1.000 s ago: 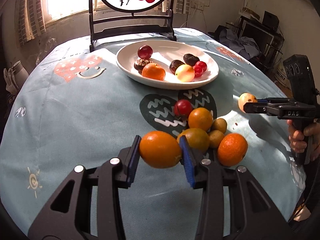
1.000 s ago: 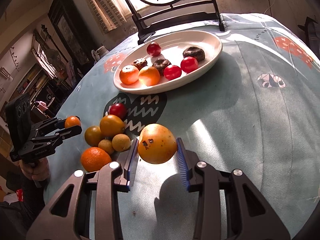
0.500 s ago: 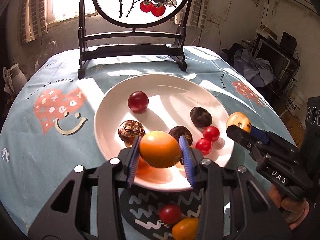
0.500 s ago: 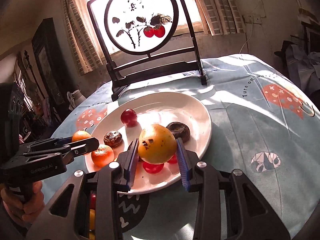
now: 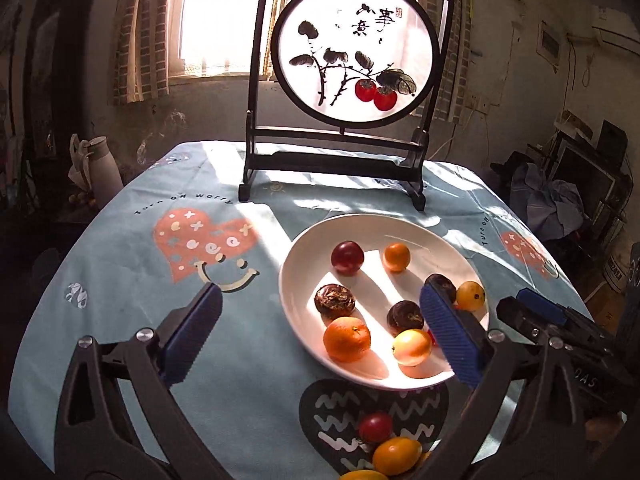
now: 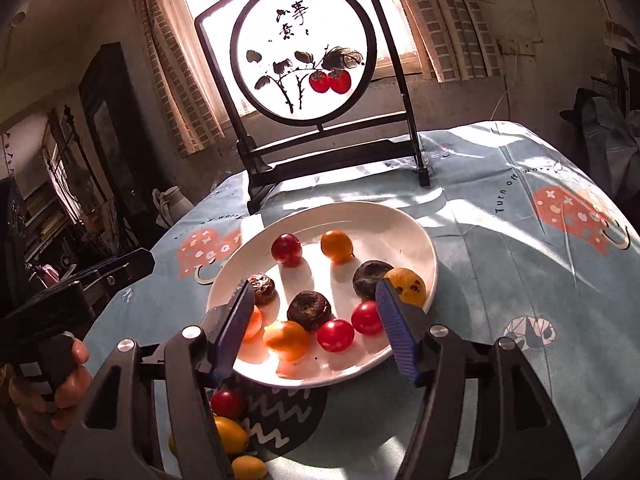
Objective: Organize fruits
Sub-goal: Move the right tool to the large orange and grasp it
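Observation:
A white plate [image 5: 304, 256] holds several fruits: a small orange [image 5: 397, 256] at the back, a spotted yellow fruit [image 5: 471, 295] by the right rim, a red plum [image 5: 347, 257], a big orange [image 5: 347, 338] and dark fruits. The plate also shows in the right wrist view [image 6: 384, 220], with the spotted fruit [image 6: 407, 286] and the small orange [image 6: 336, 245]. My left gripper [image 5: 320, 332] is open and empty over the plate's left edge. My right gripper [image 6: 316, 324] is open and empty over the plate's front.
A dark framed round screen [image 5: 352, 52] stands behind the plate. Loose fruits lie on the blue cloth in front of the plate: a red one [image 5: 375, 428] and an orange one [image 5: 396, 455]. The right gripper's body [image 5: 560, 328] shows at the right.
Both grippers opened and let go of their fruits: the orange and the spotted yellow fruit now lie on the plate. Both grippers have drawn back from the plate.

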The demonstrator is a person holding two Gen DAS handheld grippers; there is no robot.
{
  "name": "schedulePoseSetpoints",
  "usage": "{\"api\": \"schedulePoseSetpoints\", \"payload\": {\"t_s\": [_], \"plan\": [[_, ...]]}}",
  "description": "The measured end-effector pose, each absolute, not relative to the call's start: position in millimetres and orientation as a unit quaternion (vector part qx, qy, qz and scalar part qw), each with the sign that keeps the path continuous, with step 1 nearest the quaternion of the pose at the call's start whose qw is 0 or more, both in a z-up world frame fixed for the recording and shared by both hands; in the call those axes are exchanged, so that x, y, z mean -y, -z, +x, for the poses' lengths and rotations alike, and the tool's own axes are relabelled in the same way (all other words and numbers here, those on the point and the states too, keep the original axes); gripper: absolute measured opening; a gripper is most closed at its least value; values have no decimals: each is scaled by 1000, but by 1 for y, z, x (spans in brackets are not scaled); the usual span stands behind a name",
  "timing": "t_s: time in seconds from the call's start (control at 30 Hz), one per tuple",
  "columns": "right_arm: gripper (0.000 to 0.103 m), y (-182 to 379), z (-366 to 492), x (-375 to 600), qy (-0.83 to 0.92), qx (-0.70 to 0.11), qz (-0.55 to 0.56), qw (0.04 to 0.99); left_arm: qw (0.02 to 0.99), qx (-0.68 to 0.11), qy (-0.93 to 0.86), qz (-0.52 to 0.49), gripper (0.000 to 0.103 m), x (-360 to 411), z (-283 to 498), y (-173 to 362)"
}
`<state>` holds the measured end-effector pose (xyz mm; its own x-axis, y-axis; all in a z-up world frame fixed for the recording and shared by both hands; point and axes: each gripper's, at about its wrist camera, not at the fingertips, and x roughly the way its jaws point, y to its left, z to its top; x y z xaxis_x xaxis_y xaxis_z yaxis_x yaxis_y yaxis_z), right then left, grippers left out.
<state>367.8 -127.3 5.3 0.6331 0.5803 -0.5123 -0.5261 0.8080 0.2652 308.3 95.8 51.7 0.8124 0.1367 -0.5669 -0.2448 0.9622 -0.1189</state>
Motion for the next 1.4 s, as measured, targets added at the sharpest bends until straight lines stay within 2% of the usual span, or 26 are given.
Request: {"api": "schedulePoseSetpoints", "payload": {"t_s": [0.17, 0.27, 0.37, 0.6, 1.2, 1.4], "plan": [[64, 12, 333, 114, -342, -358, 36, 868, 930, -316, -169, -83, 101, -115, 280, -20], [64, 19, 310, 107, -346, -364, 17, 864, 919, -337, -184, -86, 101, -123, 272, -11], [64, 26, 293, 99, -327, -369, -22, 870, 919, -343, -165, -103, 101, -126, 268, -9], [64, 42, 265, 101, -343, -400, -27, 849, 917, -352, -172, -75, 101, -117, 268, -8], [63, 61, 253, 87, -382, -444, -69, 808, 916, -361, -171, -34, 101, -104, 268, -5], [53, 68, 254, 83, -376, -451, -83, 805, 916, -361, -170, -33, 101, -105, 266, -5]]}}
